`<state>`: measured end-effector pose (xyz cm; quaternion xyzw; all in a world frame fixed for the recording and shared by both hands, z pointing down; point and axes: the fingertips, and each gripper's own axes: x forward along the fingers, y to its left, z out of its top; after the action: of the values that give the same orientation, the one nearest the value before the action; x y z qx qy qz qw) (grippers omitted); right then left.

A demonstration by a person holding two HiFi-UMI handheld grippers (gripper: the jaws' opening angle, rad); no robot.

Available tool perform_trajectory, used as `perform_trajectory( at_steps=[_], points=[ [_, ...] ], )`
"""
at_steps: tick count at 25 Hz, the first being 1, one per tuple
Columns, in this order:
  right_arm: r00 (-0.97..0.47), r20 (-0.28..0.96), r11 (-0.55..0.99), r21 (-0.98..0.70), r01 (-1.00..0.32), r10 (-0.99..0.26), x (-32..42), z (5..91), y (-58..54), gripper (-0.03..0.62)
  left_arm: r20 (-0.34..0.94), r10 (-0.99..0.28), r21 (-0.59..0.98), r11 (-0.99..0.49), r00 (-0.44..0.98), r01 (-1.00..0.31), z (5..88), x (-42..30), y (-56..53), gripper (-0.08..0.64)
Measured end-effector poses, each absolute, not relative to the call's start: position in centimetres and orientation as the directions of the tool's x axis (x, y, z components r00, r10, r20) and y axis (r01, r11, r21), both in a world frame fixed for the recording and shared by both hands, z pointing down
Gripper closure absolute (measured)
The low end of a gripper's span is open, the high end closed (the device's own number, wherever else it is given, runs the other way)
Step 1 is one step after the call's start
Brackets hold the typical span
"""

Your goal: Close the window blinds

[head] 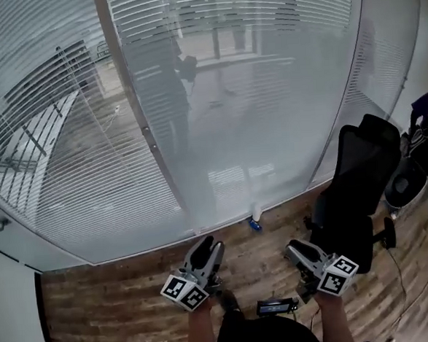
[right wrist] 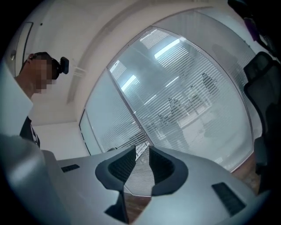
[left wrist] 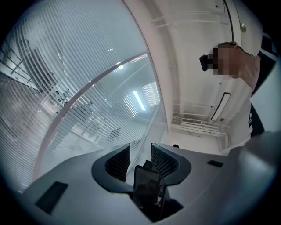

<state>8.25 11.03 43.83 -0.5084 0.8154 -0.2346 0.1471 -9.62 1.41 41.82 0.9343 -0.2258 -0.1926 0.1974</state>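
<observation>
White slatted window blinds (head: 252, 91) hang behind a glass wall in front of me, their slats tilted partly apart so the space behind shows through. A thin wand (head: 86, 102) hangs in the left panel. Low in the head view, my left gripper (head: 210, 243) and right gripper (head: 295, 247) point at the glass base, both well short of it. The left gripper (left wrist: 140, 154) has its jaws apart, with the blinds (left wrist: 66, 88) showing in the gap. A dark flat piece (left wrist: 147, 186) sits low in its throat. The right gripper (right wrist: 142, 156) shows a narrow empty gap facing the blinds (right wrist: 189, 101).
A black office chair (head: 357, 186) stands close on the right, on the wooden floor (head: 121, 312). A small white and blue object (head: 256, 216) lies at the foot of the glass. A metal frame post (head: 140, 113) divides the panels. More gear lies at the far right (head: 424, 144).
</observation>
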Motion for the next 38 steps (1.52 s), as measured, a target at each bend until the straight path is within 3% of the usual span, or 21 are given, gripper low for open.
perform_trajectory(
  at_steps=[9, 18, 32, 38],
  points=[
    [-0.45, -0.129, 0.423, -0.632, -0.649, -0.884, 7.6, 43.7, 19.4, 0.494, -0.154, -0.475, 0.357, -0.844, 0.867, -0.399, 39.0, -10.6, 13.7, 0.399],
    [-0.337, -0.232, 0.407, -0.577, -0.708, -0.913, 9.8, 39.5, 23.5, 0.494, -0.216, -0.39, 0.294, -0.9, 0.895, -0.321, 35.3, -10.0, 16.1, 0.4],
    [-0.297, -0.025, 0.253, -0.595, -0.763, -0.954, 4.2, 40.9, 27.5, 0.494, -0.185, -0.335, 0.465, -0.858, 0.924, -0.218, 40.1, -13.4, 17.6, 0.405],
    [-0.315, -0.02, 0.267, -0.581, -0.769, -0.949, 3.1, 41.4, 29.9, 0.494, -0.201, -0.331, 0.471, -0.858, 0.922, -0.206, 41.0, -13.9, 20.7, 0.405]
  ],
)
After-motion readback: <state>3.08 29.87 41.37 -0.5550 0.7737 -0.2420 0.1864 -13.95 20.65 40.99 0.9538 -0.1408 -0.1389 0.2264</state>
